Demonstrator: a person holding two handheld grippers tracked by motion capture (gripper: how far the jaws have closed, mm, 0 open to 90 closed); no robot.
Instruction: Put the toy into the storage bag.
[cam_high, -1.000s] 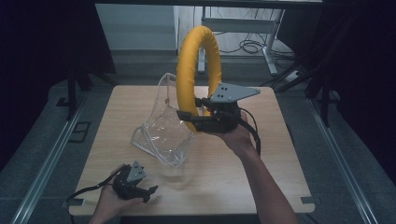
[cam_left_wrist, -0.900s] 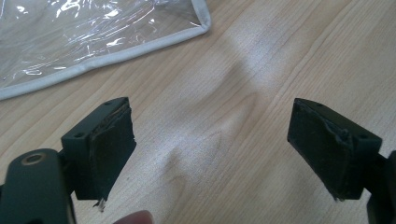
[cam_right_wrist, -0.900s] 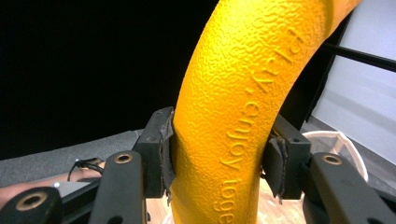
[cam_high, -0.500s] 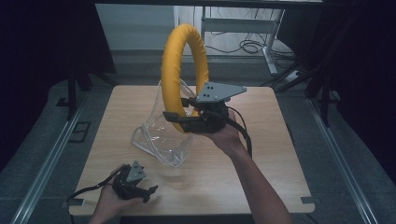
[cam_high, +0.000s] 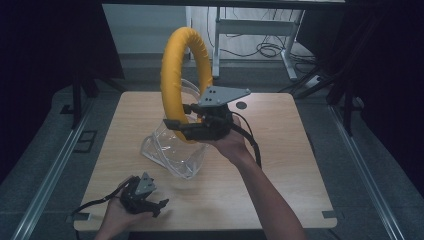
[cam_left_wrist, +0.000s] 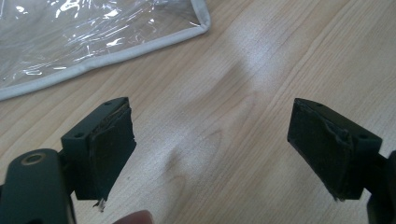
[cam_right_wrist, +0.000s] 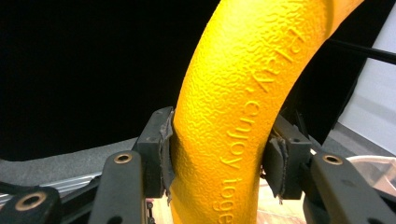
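A big yellow ring (cam_high: 172, 75) stands upright in the air above the table's middle. My right gripper (cam_high: 175, 126) is shut on the ring's lower part, its pads pressing both sides of the textured yellow ring (cam_right_wrist: 243, 116). Just under and behind it sits a clear plastic bag (cam_high: 172, 152) with a white trim, standing open on the wooden table (cam_high: 280, 165). My left gripper (cam_high: 159, 205) rests low at the front left of the table, open, with nothing between its fingers (cam_left_wrist: 105, 149). A corner of the clear bag (cam_left_wrist: 93, 42) lies beyond it.
The table's edges drop to a grey floor with metal rails (cam_high: 50, 170) on both sides. A desk frame and cables (cam_high: 260, 45) stand behind the table. Bare wood lies to the right of the bag.
My right gripper has carried the yellow ring leftward, so it now stands over the clear bag. The left gripper has stayed put.
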